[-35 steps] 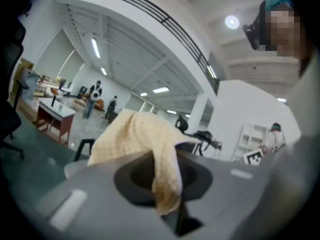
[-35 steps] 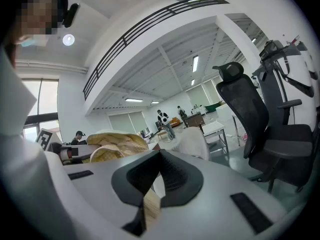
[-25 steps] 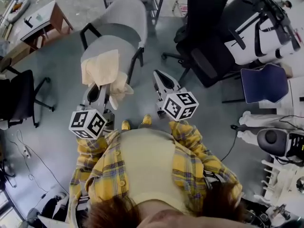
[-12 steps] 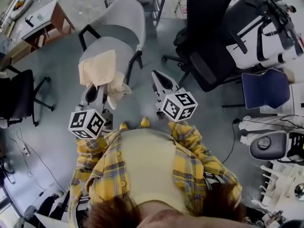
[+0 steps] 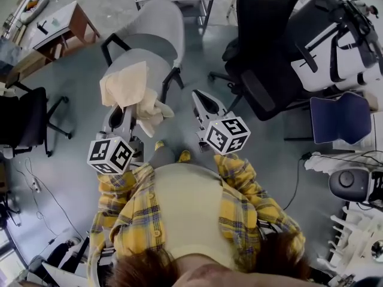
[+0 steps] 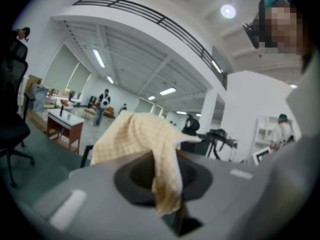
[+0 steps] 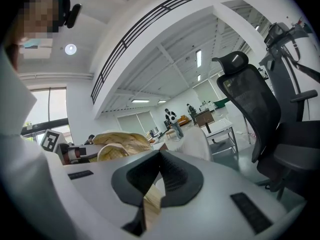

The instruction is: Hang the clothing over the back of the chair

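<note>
Two grey hand-held grippers reach forward from a person in a yellow plaid shirt (image 5: 236, 190) in the head view, each with a marker cube at its rear. The left gripper (image 5: 122, 117) has its tip buried in a cream checked cloth garment (image 5: 127, 85). The garment hangs bunched in front of the seat of a grey padded chair (image 5: 157, 26), well short of the chair's back. The right gripper (image 5: 199, 97) points the same way, near the garment's lower right fold but apart from it, its jaws drawn to a single point. A black mesh office chair (image 5: 263, 34) stands to the right, and a brown wooden desk (image 5: 63, 26) is well off to the left. In the left gripper view the jaws are pressed together on the garment (image 6: 132, 134): a fold runs down through the slit between them, and the rest billows up beyond the tips. In the right gripper view the jaws meet at the tips, leaving only a thin slit lower down. A pale tan sliver shows in that slit, and I cannot tell what it is. The garment (image 7: 122, 140) sits off to the left of these jaws, at the other gripper, and the black mesh office chair (image 7: 250, 104) rises at the right.
</note>
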